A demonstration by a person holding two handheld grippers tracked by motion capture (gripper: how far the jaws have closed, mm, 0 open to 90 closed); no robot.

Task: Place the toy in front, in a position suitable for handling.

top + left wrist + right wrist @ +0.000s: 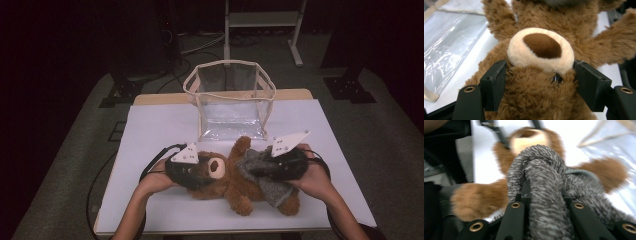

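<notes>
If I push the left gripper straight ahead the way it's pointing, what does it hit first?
The left gripper already clamps the teddy bear's head; straight on it would drive into the muzzle, then probably the bear's body and grey sweater.

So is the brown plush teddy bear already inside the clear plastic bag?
No, the brown plush teddy bear lies on the white table before the clear plastic bag.

A dark lab: white-topped table [165,125], metal stand [262,20], floor cables [200,47].

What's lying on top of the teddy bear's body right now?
A grey knitted cloth drapes over the teddy bear from belly to one leg, with a fold pinched in the right gripper. The belly beneath it is covered. The left gripper clamps the head.
</notes>
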